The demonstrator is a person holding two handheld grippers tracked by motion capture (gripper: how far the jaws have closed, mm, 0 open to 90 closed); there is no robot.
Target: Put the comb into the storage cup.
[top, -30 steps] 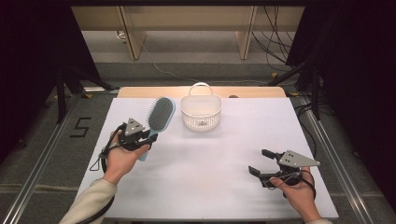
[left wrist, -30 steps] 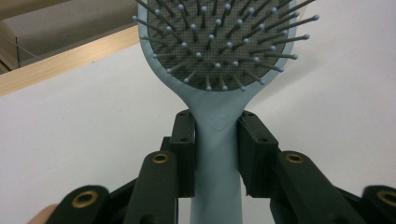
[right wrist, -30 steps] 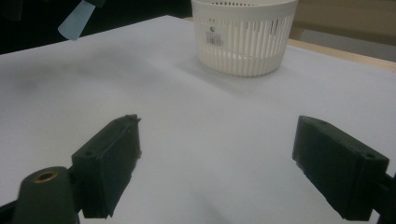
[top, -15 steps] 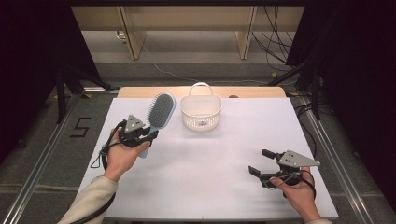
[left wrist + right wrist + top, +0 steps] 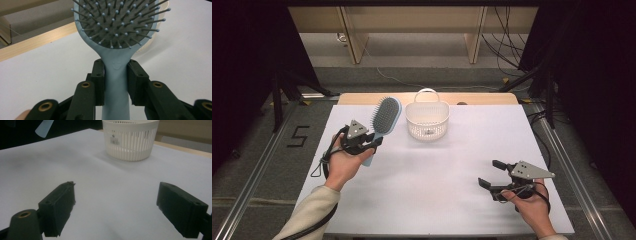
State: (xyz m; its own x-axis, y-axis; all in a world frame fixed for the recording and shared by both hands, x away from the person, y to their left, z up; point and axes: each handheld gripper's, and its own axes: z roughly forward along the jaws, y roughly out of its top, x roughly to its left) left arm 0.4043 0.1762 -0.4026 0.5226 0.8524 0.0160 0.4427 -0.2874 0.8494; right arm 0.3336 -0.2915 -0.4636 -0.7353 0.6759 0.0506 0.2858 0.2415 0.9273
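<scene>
Blue hairbrush: pale blue plastic, with an oval head and a straight handle; the grey perforated pad has thin pins with small round blue tips.
Place of brush: raised over the left side of the table, head pointing toward the far edge, just beside the basket.
Left gripper: its 2 black jaws are clamped on the handle, just below the head.
Right gripper: its 2 blocky black jaws stand wide apart with nothing between them, low over the near right of the table.
Basket: white plastic, round, slotted wall, arched handle; 1 small sticker on the wall, its print too small to read.
Table: white, smooth, matt top with a wooden far edge.
Floor mark: black numeral 5.
</scene>
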